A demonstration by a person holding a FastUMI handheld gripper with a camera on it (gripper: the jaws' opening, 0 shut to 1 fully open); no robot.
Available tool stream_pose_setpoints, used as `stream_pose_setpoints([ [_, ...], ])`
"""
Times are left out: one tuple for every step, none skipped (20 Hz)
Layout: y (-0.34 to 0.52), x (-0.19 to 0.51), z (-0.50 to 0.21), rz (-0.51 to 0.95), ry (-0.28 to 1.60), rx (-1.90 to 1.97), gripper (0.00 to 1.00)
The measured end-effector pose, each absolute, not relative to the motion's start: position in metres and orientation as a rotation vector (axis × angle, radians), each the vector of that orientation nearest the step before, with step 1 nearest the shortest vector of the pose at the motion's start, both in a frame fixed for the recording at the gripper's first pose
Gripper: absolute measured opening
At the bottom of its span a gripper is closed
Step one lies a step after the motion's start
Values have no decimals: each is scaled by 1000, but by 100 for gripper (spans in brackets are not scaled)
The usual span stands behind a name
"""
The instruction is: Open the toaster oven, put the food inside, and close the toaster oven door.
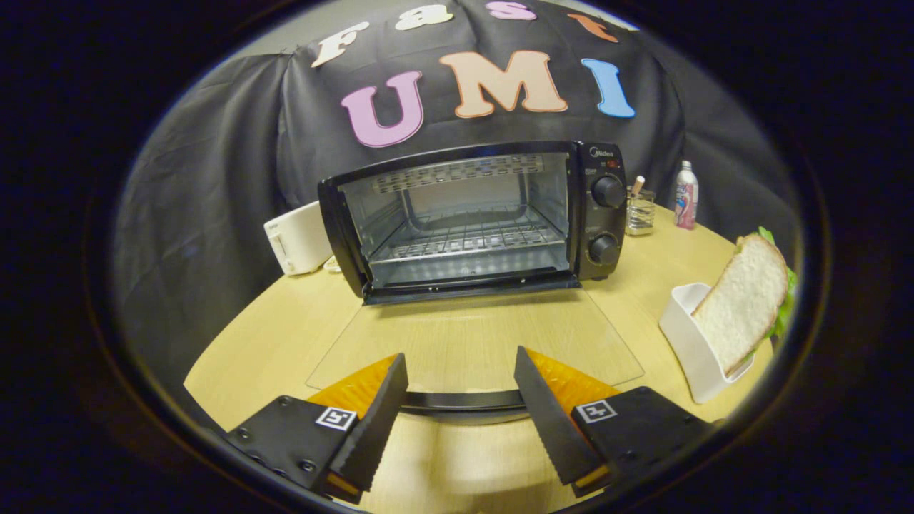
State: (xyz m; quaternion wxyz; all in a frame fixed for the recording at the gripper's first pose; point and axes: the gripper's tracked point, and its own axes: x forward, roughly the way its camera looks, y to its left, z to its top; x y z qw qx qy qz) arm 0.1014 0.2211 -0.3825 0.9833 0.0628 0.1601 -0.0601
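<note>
straddling curved door handle (463, 402), gripper (461, 389) spread, glass door (475, 335) flat

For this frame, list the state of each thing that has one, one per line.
Toaster oven: open, rack bare.
Oven door: folded down flat, its handle between the fingers.
Gripper: open, fingers either side of the handle, not pressing it.
Sandwich: leaning in the white holder, not yet loaded.
</note>
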Motion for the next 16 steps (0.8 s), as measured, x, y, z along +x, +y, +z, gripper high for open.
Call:
stream_pose_setpoints([
  [221,101,-382,-121,319,120,96],
  [220,102,-378,-120,318,122,96],
  [220,102,-376,-116,318,132,96],
  [220,101,-372,-108,321,149,96],
  [219,99,-366,-101,313,167,95],
  [217,100,-357,-94,301,183,95],
  [213,99,-348,-88,291,192,95],
  [209,98,-338,-87,276,194,95],
  [202,95,-327,-85,260,192,95],
  [195,92,-315,-82,250,188,95],
  [186,88,-304,-81,242,185,95],
  [174,84,-293,-85,237,181,95],
  [160,79,-282,-88,237,173,95],
  [145,76,-271,-92,237,167,95],
  [130,69,-263,-97,242,167,95],
  [113,64,-257,-102,260,176,95],
])
